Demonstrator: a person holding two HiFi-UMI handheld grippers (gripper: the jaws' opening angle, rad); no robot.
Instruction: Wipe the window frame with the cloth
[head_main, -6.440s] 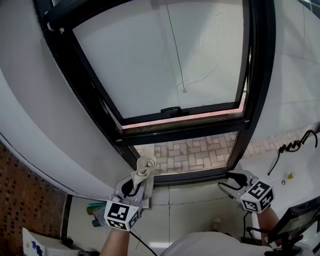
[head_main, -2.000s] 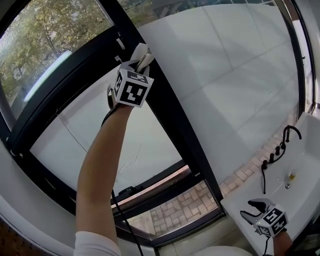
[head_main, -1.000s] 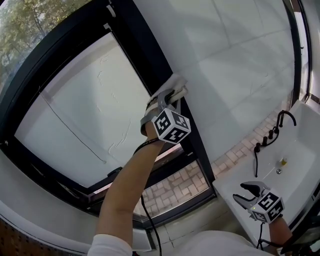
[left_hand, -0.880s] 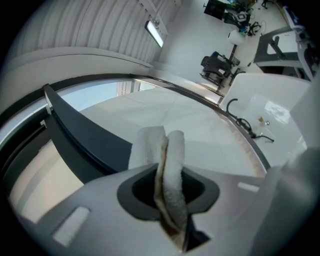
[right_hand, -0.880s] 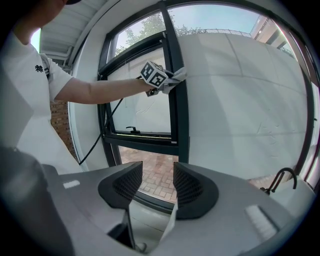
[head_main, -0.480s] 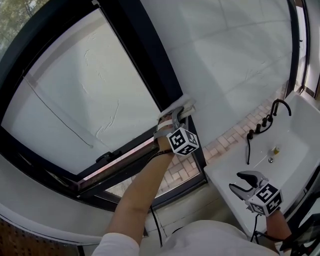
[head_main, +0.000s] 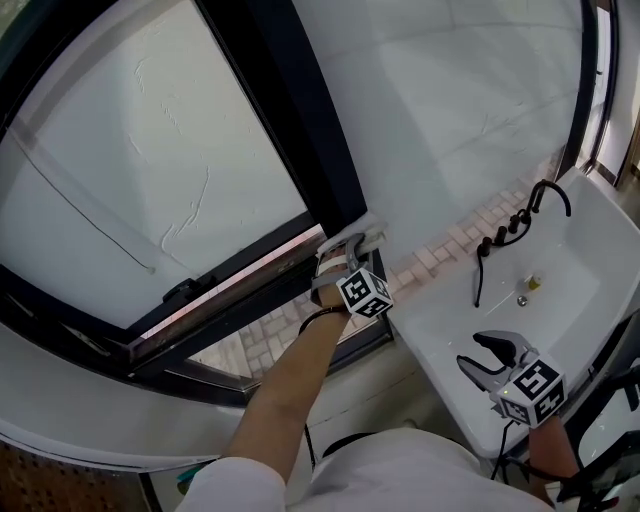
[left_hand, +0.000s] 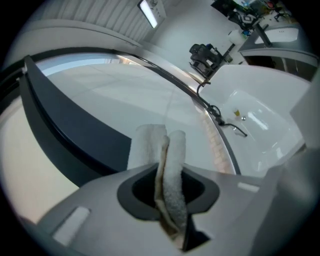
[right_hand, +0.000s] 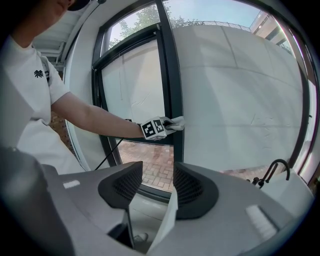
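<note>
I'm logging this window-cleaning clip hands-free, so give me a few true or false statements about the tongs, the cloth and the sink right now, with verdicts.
1. The left tongs are shut on a folded off-white terry cloth. True.
2. The right tongs grip a spray bottle. False: they are open with nothing between them.
3. The cloth lies against the upright bar of the black metal window frame, near its lower end. True.
4. The white ceramic sink is on the person's left. False: it is on the right, next to the right tongs.
</note>
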